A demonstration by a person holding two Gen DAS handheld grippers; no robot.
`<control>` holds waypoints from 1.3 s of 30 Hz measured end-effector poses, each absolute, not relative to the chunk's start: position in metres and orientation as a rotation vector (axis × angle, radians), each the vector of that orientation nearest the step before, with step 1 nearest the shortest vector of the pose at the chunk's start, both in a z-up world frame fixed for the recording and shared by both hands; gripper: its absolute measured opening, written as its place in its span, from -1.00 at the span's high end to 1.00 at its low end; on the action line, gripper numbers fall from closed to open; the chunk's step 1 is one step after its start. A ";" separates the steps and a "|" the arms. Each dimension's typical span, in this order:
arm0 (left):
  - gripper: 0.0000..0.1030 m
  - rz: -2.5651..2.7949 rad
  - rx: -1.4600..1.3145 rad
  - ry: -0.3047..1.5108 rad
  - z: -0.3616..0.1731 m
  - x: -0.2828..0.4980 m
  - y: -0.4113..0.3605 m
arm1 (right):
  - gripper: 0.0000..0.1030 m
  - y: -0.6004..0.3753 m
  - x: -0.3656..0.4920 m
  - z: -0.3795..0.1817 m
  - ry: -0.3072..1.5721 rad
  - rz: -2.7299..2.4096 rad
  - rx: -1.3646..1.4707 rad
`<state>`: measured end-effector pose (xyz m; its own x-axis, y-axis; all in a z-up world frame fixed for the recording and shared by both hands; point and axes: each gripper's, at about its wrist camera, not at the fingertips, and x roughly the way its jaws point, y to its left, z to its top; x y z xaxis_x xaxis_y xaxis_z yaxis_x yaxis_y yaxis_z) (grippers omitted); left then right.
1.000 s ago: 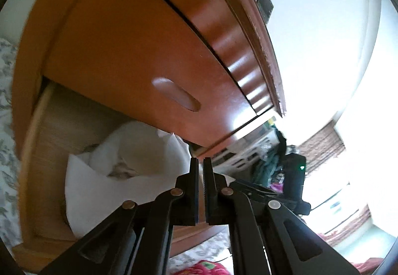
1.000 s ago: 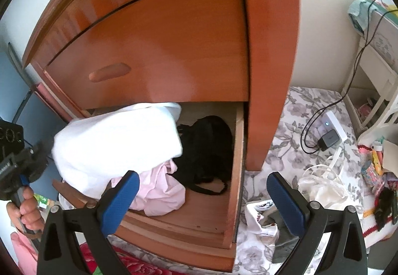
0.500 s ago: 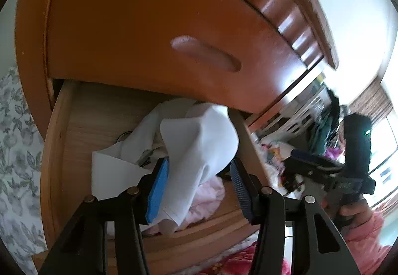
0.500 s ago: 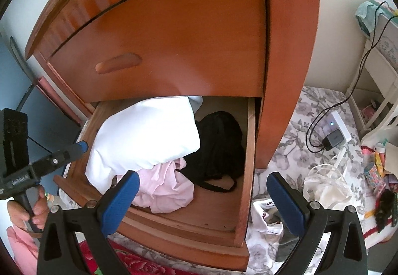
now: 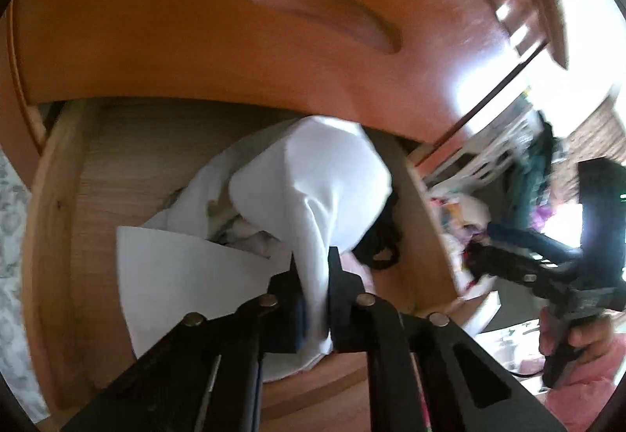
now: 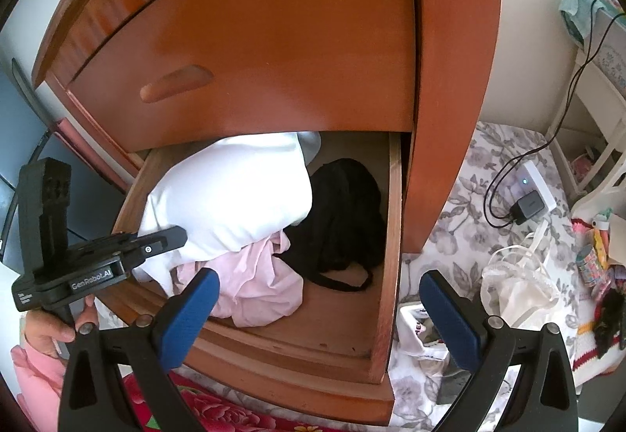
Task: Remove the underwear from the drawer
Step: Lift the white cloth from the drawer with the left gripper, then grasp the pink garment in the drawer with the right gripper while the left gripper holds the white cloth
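1. Left gripper (image 5: 317, 299): jaws have just been closing and now pinch a fold of the white garment (image 5: 313, 197); cloth plainly between the pads.
2. Right gripper (image 6: 317, 311): jaws wide apart, nothing between them, hovering in front of the drawer (image 6: 393, 236).
3. White garment lies piled at the drawer's left, over a pink garment (image 6: 254, 287); black garment (image 6: 344, 213) just beside it, to the right.
4. Step in hand, judged: grasp made, lift not yet done.
5. Next: draw the cloth up and out over the drawer front, clear of the closed drawer above (image 6: 274, 52); the pink piece may drag along.
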<state>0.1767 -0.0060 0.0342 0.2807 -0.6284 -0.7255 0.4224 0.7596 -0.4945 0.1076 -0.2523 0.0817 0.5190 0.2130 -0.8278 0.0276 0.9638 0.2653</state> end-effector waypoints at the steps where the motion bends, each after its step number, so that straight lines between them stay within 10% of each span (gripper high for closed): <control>1: 0.87 -0.749 -0.270 1.064 0.035 0.176 -0.002 | -1.00 -0.253 0.108 0.082 1.022 0.111 0.257; 12: 0.92 -0.955 -0.758 0.916 0.036 0.163 0.061 | -1.00 -0.250 0.113 0.077 1.041 0.109 0.247; 39: 0.92 -0.774 -0.920 0.716 0.043 0.154 0.164 | -1.00 -0.144 0.155 0.041 1.198 0.364 0.017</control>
<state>0.1535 0.1637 0.0428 0.5292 -0.8239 -0.2027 0.2655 0.3877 -0.8827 0.1548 -0.1444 0.0410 0.3131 0.2850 -0.9059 -0.2676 0.9417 0.2038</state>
